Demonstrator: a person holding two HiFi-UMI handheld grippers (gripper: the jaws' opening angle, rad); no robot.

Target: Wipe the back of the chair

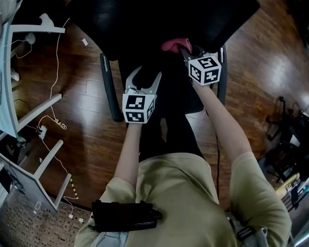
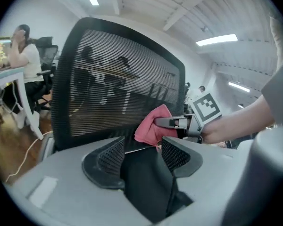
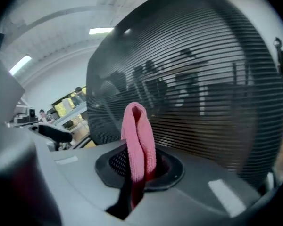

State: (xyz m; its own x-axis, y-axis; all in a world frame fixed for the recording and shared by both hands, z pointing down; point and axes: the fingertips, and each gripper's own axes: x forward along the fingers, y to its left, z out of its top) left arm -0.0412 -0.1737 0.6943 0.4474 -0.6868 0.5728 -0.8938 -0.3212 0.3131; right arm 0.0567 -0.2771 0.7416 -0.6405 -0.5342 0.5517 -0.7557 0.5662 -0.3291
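The black mesh chair back (image 1: 159, 12) fills the top of the head view, and it stands upright and close in the left gripper view (image 2: 118, 88) and the right gripper view (image 3: 203, 93). My right gripper (image 1: 183, 49) is shut on a folded pink cloth (image 1: 174, 45), which it holds against the lower middle of the mesh. The cloth sticks up between its pads (image 3: 137, 140) and shows from the side in the left gripper view (image 2: 152, 125). My left gripper (image 1: 143, 78) hangs open below and left of the cloth, with nothing between its pads (image 2: 172, 154).
Two chair armrests (image 1: 109, 86) (image 1: 222, 73) flank my arms over a dark wood floor. A white desk frame (image 1: 20, 117) with cables stands at the left, and more chairs and gear (image 1: 293, 133) at the right. People sit at desks beyond the mesh (image 2: 26, 55).
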